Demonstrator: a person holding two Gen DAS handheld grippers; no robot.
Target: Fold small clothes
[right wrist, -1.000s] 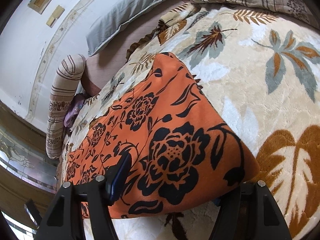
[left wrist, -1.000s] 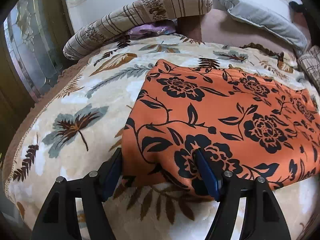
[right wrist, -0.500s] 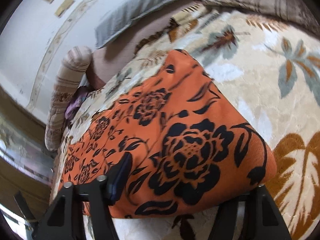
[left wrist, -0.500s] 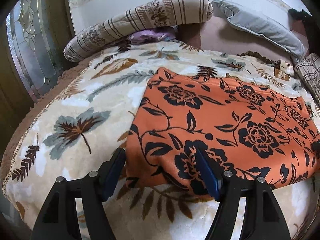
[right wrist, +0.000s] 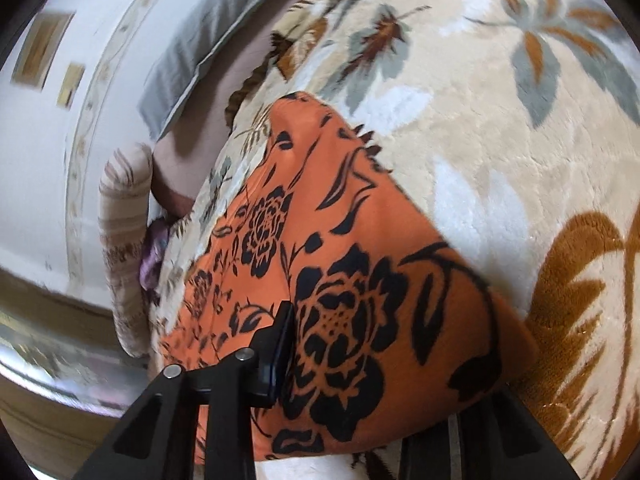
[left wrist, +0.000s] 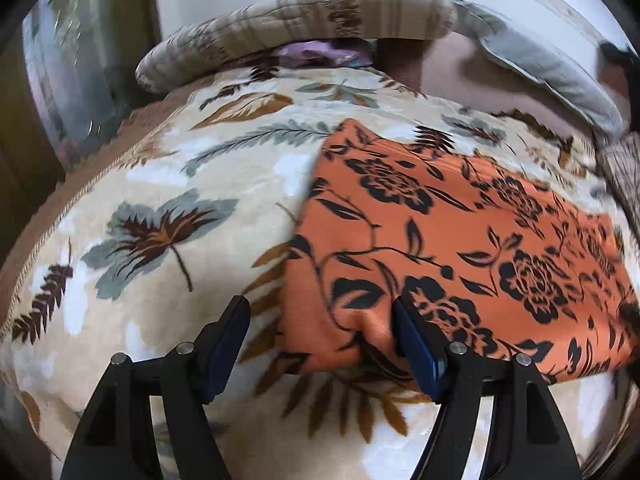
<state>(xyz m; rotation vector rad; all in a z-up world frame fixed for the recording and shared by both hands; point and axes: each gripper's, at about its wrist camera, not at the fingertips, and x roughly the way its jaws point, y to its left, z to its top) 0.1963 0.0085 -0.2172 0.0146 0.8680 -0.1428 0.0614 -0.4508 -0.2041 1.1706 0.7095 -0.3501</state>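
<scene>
Item: one orange garment (left wrist: 460,248) with black flower print, lying flat on the bed, on a cream leaf-patterned blanket (left wrist: 168,208), roughly at its middle. We find it already laid as a neat rectangle with clean straight edges, so we judge at least one fold done; whether layers lie beneath we cannot tell. The near edge is where we are working. Our left gripper (left wrist: 320,344) straddles the garment's near left corner, its jaws wide and opening, one on the cloth, the other on bare blanket, the pads pressing nothing. Our right gripper (right wrist: 380,364) is at the near right corner, its jaws closing with the orange cloth bulging between them; one is hidden under the fabric, so we cannot tell whether the grip is made. Left to do, in our judgement: secure both near corners and carry them over for a further fold. Beyond: a striped bolster (left wrist: 304,20), a grey pillow (left wrist: 552,80), a purple cloth (left wrist: 320,50) under the bolster, the white wall (right wrist: 48,152).
</scene>
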